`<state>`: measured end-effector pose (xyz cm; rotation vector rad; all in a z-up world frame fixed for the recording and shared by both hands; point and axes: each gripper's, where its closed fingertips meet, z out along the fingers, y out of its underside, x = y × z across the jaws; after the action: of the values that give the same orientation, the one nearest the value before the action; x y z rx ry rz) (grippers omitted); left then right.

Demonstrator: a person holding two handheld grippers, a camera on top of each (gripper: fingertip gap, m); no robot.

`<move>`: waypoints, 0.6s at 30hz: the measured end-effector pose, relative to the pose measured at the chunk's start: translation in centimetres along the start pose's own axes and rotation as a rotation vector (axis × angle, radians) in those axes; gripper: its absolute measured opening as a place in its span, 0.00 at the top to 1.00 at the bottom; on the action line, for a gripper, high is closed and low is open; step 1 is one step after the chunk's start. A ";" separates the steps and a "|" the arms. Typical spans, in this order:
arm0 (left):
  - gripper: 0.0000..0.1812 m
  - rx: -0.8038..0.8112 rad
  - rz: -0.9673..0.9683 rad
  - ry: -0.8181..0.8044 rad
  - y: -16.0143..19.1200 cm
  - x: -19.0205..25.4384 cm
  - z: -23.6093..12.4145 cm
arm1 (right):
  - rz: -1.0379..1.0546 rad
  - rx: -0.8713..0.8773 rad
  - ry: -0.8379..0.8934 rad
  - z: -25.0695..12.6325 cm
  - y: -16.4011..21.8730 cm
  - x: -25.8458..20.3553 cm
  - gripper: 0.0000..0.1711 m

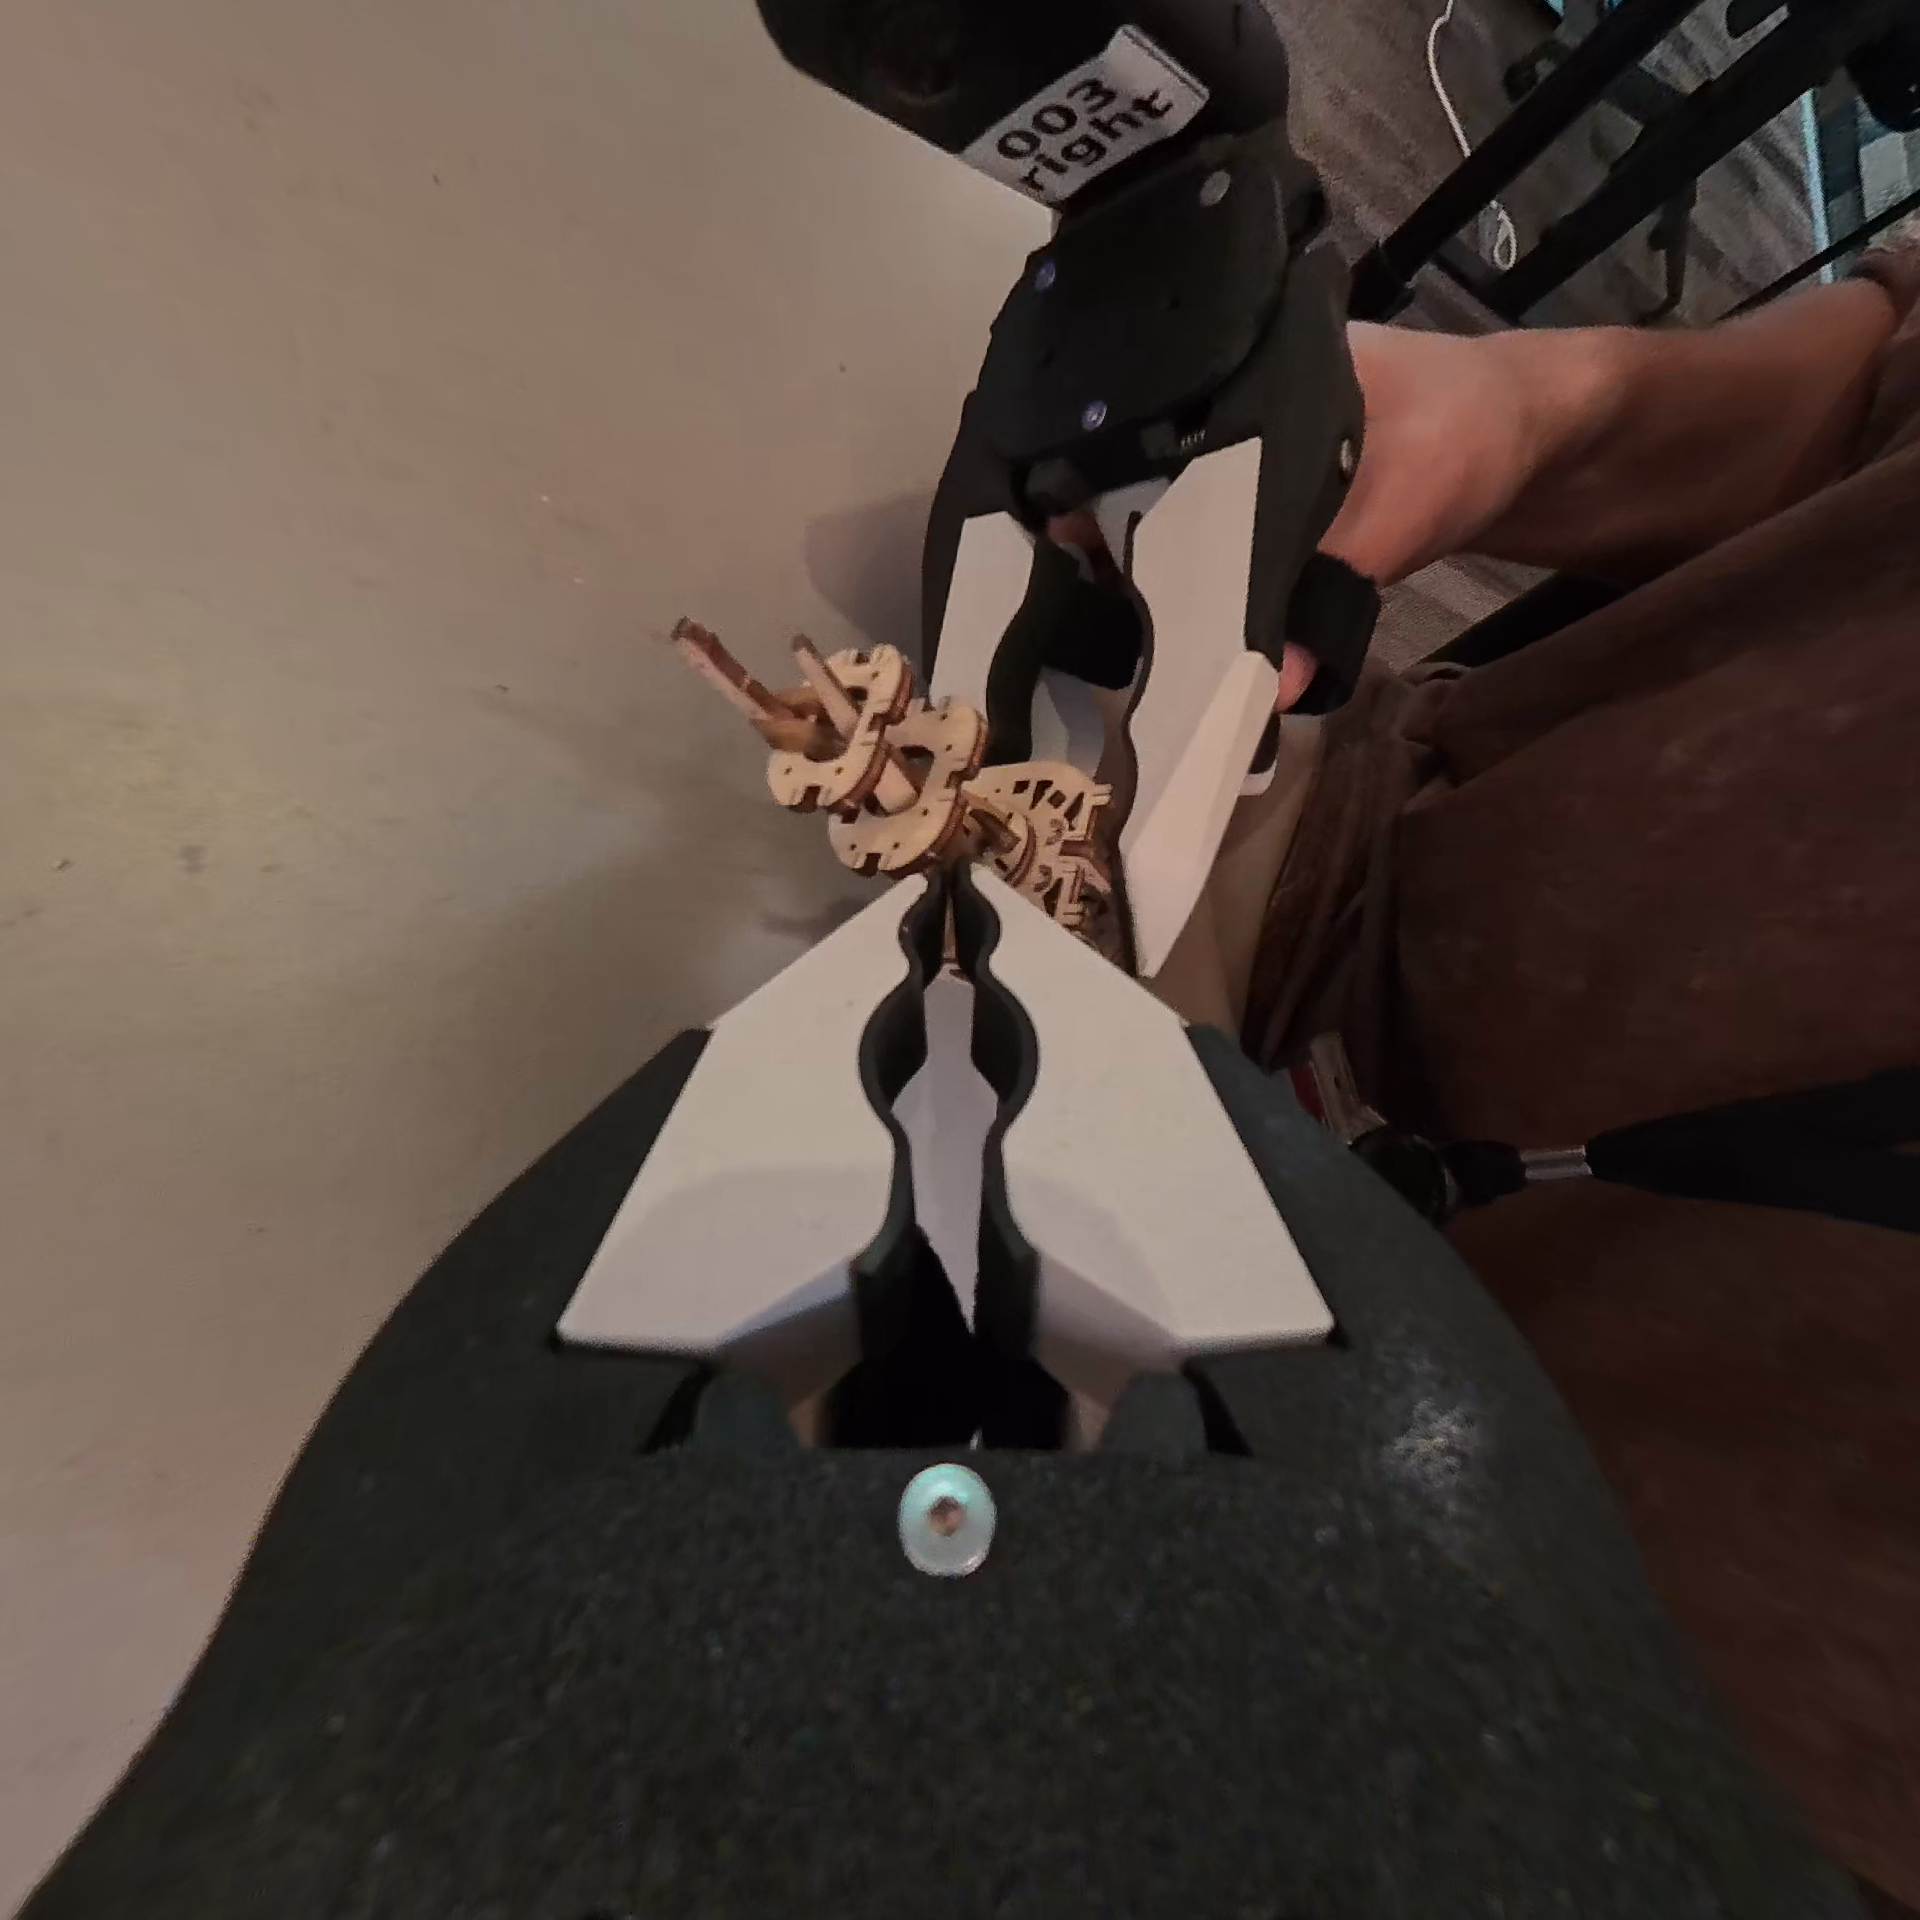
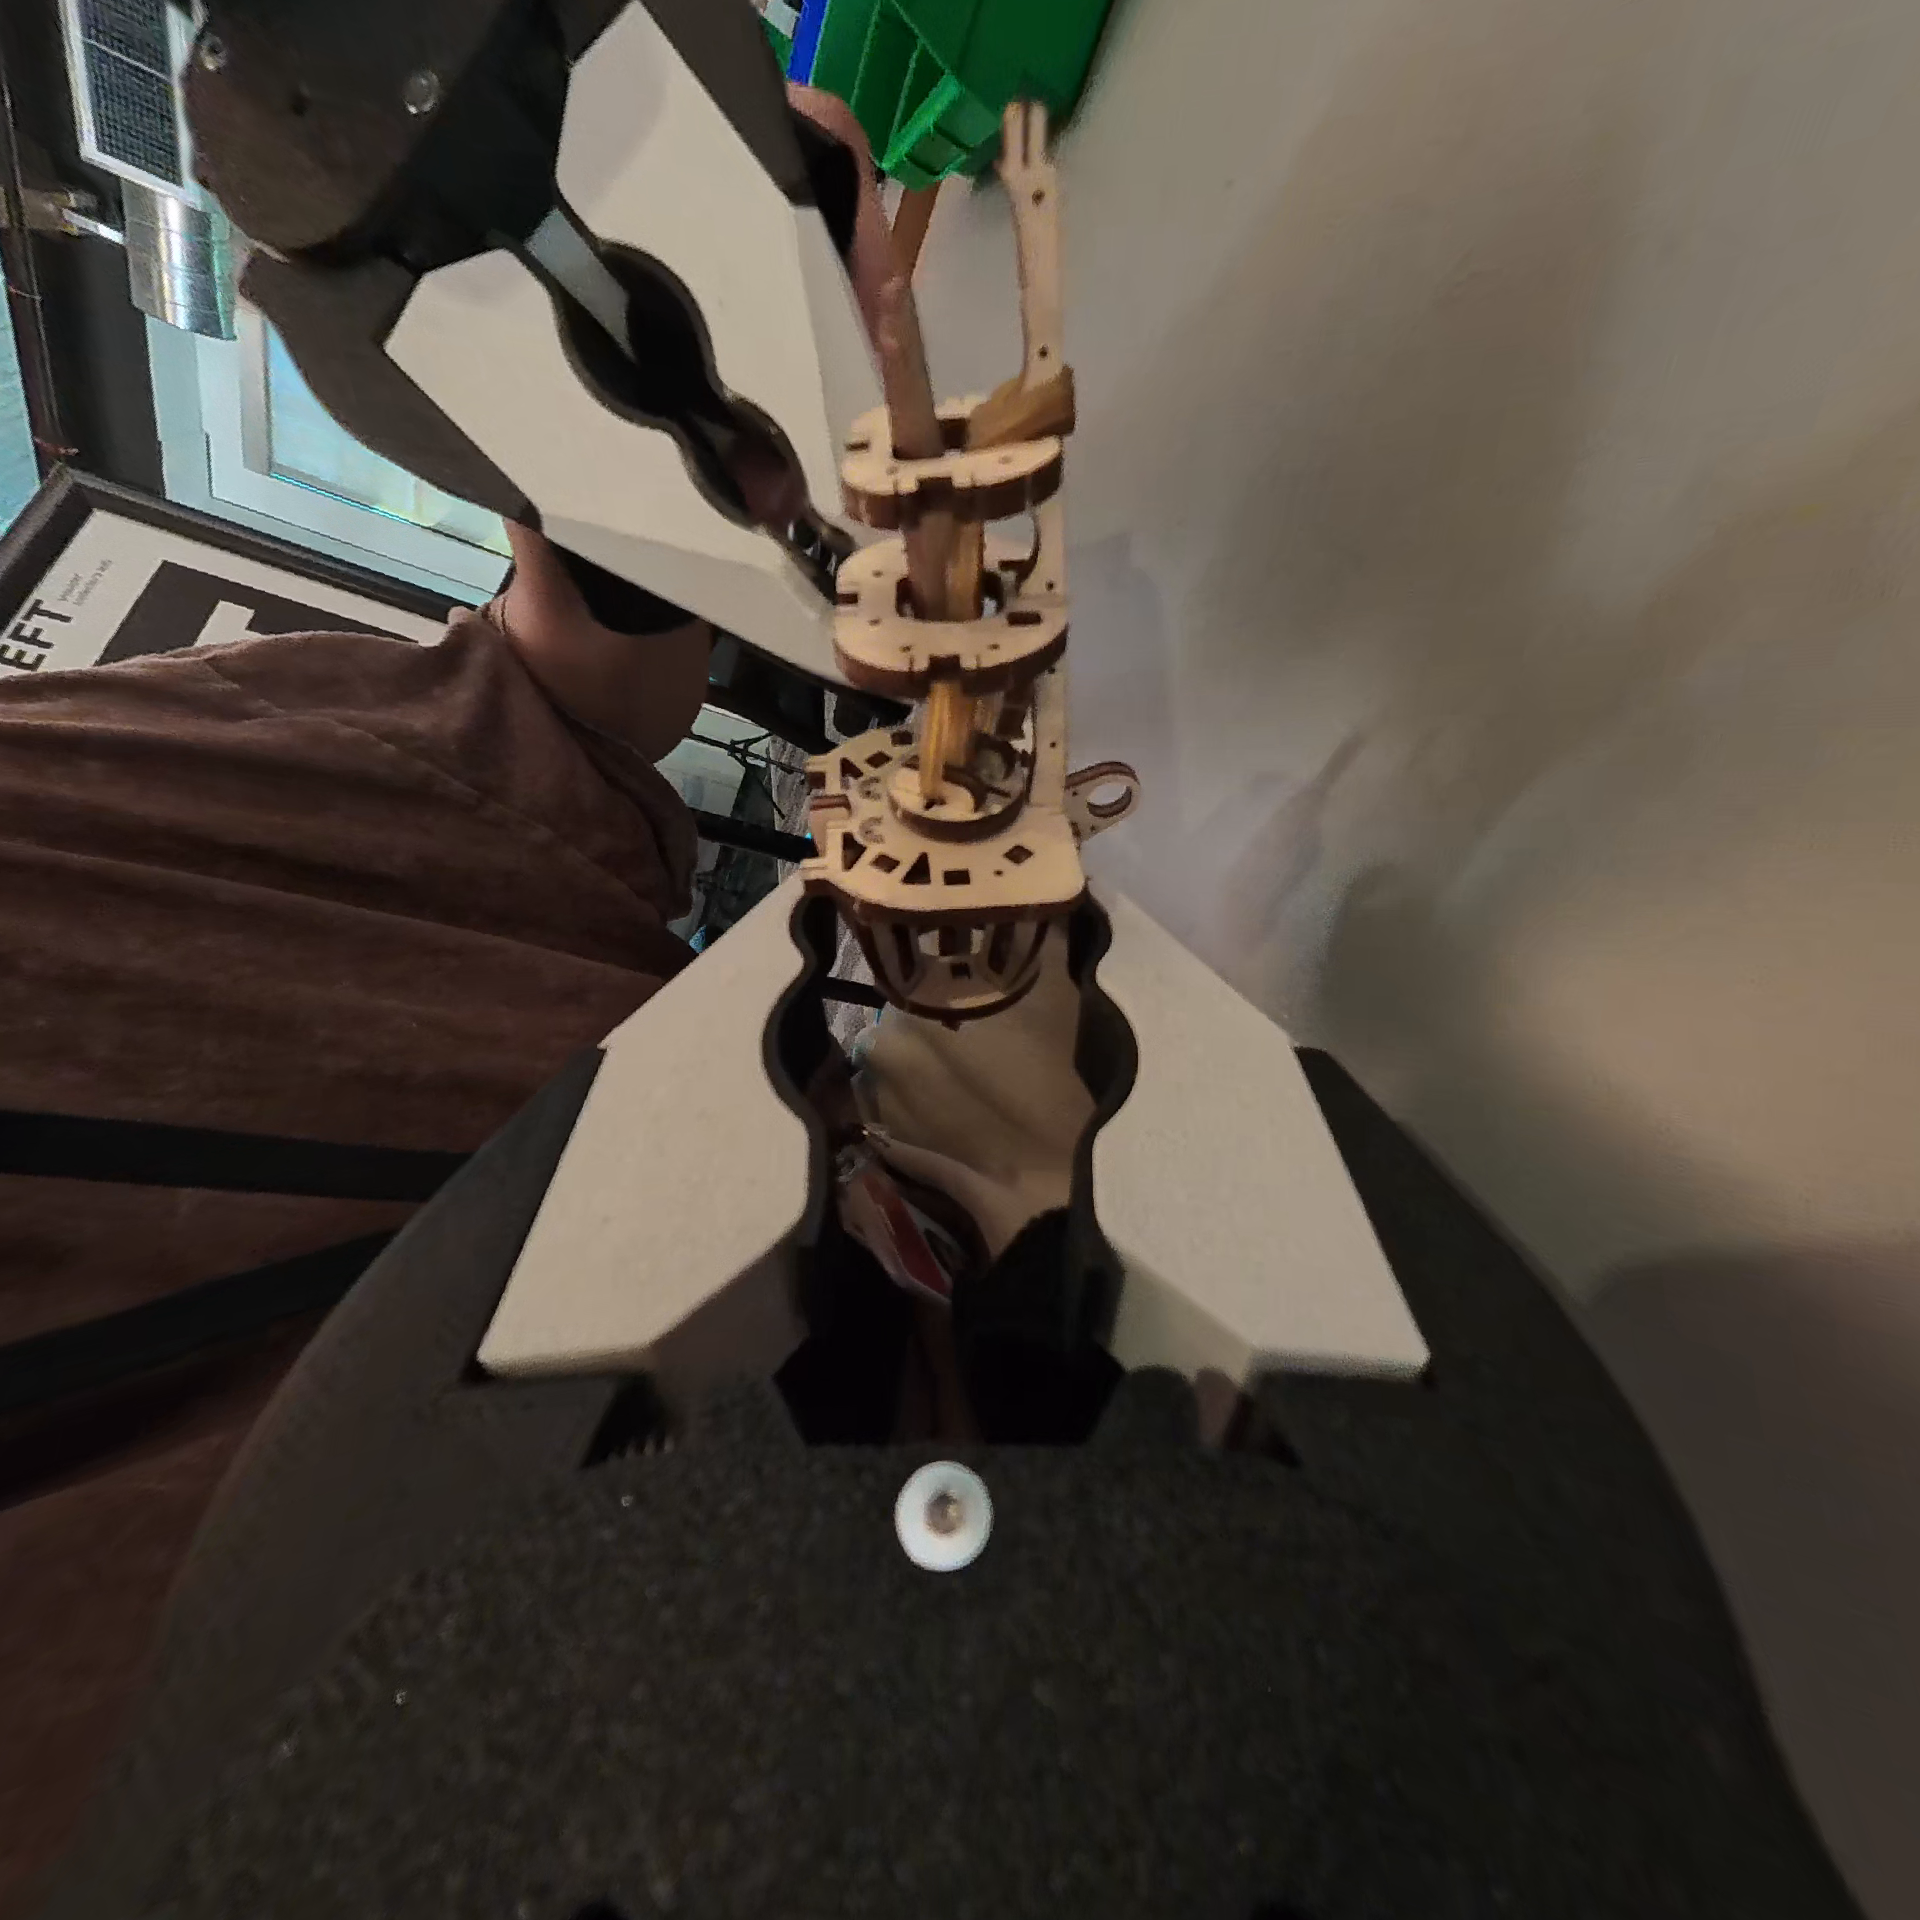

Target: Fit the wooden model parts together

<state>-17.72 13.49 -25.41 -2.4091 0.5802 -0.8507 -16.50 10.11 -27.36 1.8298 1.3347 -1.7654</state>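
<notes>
A light wooden model (image 1: 883, 769) of stacked round discs, thin rods and a cage-like base is held in the air above a white table (image 1: 312, 520). My left gripper (image 1: 951, 894) is shut on a thin part of the model just below the discs. In the right wrist view, the left gripper (image 2: 816, 545) comes in from the upper left and its tips meet the model (image 2: 951, 623) between the two discs. My right gripper (image 2: 945, 909) is shut on the model's cage-like base, one finger on each side. In the left wrist view, the right gripper (image 1: 1091, 862) reaches down from the upper right.
A person's hand (image 1: 1475, 447) and brown sleeve (image 1: 1558, 831) are close on the right. A green bin (image 2: 935, 83) stands on the table behind the model. Black tripod legs (image 1: 1558, 156) and a framed poster (image 2: 156, 603) are in the background. The gap from one gripper's tips to the other's is roughly 4 cm.
</notes>
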 end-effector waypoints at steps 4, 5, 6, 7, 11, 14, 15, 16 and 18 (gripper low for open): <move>1.00 -0.008 0.004 0.005 0.1 0.1 -0.1 | 0.010 -0.001 -0.005 0.0 0.0 0.1 0.75; 1.00 -0.017 0.010 0.004 0.2 0.1 0.0 | 0.017 0.001 -0.013 0.0 0.0 0.1 0.74; 1.00 -0.028 0.019 0.002 0.5 0.1 0.0 | 0.022 0.001 -0.020 0.0 0.0 0.0 0.74; 1.00 -0.038 0.030 0.004 0.7 0.2 0.1 | 0.028 -0.002 -0.024 0.0 0.0 0.0 0.74; 1.00 -0.057 0.037 -0.006 1.2 -0.3 0.4 | 0.067 -0.054 -0.031 0.4 0.7 0.5 0.74; 1.00 -0.071 0.033 0.002 1.7 -0.8 0.9 | 0.115 -0.082 -0.038 0.8 0.9 0.9 0.74; 1.00 -0.081 0.032 0.010 2.0 -0.9 1.1 | 0.130 -0.090 -0.031 0.9 0.9 1.2 0.74; 1.00 -0.084 0.035 0.008 2.2 -1.2 1.3 | 0.150 -0.095 -0.030 1.1 0.9 1.5 0.74; 1.00 -0.085 0.029 0.021 2.6 -1.5 1.6 | 0.188 -0.101 -0.041 1.2 0.8 1.5 0.74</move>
<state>-18.27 12.86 -28.72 -2.4641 0.6704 -0.8558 -16.96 9.42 -29.29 1.7908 1.1717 -1.6017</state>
